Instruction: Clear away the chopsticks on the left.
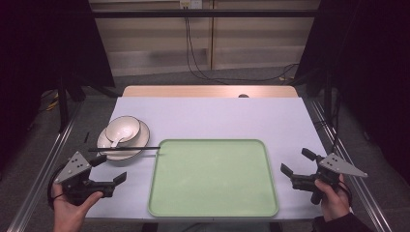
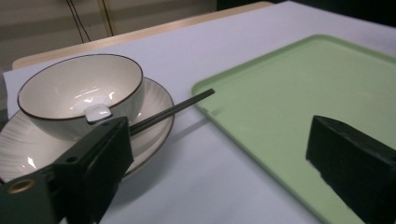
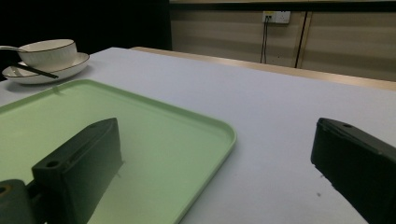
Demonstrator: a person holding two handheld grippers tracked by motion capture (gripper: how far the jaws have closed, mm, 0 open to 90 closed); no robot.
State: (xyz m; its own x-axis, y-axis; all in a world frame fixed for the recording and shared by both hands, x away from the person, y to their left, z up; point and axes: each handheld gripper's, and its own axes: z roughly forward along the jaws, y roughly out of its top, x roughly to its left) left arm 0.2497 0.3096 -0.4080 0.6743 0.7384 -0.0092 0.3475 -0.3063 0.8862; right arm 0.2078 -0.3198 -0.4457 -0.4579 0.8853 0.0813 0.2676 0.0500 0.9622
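Both hand-held grippers idle at the near edge of the table (image 1: 212, 108), nothing picked up yet — looks like the start of a setup job, likely moving dishes onto the tray.

Left hand-held gripper (image 1: 107, 171): jaws spread wide, empty, sitting just in front of the dish stack and pointing toward the tray. Right hand-held gripper (image 1: 294, 166): jaws also apart, empty, just off the tray's right edge.

Green tray (image 1: 212, 181) is bare, centred near the front of the table. Dishes sit to its left: a white bowl (image 1: 123, 128) with a dark rim on a white plate (image 1: 143, 137), a white spoon (image 2: 98, 113) in the bowl with its handle over the near rim. A dark chopstick (image 1: 124, 148) lies across the plate's near side — its tip reaches over the tray's left edge; can't tell whether it's one stick or a pair.

Next move, my read: left side goes first since it's closest. Chopstick is thin and bridging plate and tray, so it needs a narrow, low pinch. Lifting the bowl risks tipping the spoon out.
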